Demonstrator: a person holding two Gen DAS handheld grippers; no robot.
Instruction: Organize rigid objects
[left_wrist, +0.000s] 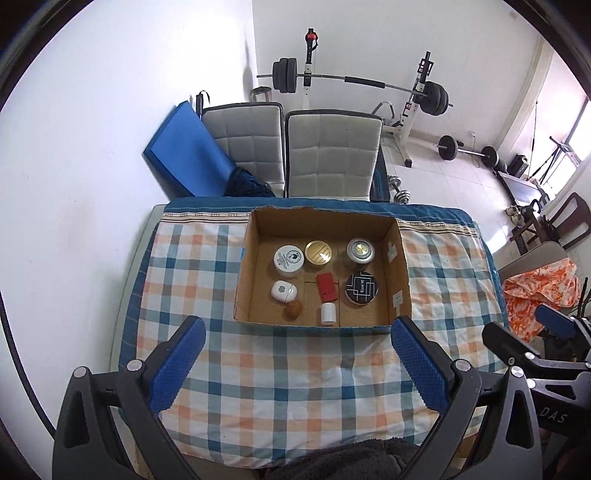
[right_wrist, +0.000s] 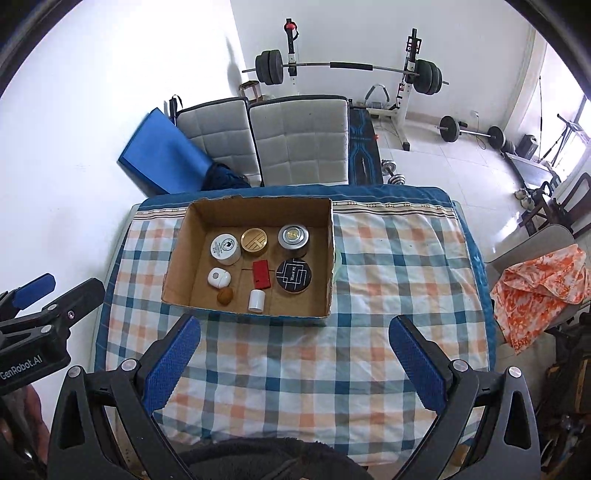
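A cardboard box (left_wrist: 400, 266) (right_wrist: 330, 258) sits at the far middle of the checked table. It holds a white jar (left_wrist: 289, 260), a gold tin (left_wrist: 318, 253), a silver tin (left_wrist: 360, 250), a black round tin (left_wrist: 362, 288), a red box (left_wrist: 326, 286), a white oval case (left_wrist: 283, 290), a brown nut (left_wrist: 293, 308) and a small white cylinder (left_wrist: 328, 313). My left gripper (left_wrist: 297, 332) is open and empty, held above the cloth in front of the box. My right gripper (right_wrist: 295, 330) is open and empty, beside it to the right.
The table wears a checked cloth (left_wrist: 280, 376) (right_wrist: 295, 369). Two grey chairs (left_wrist: 332, 155) and a blue mat (left_wrist: 184, 155) stand behind the table. An orange patterned cloth (right_wrist: 539, 288) lies on a chair at the right. Weight equipment (right_wrist: 347, 70) stands at the back.
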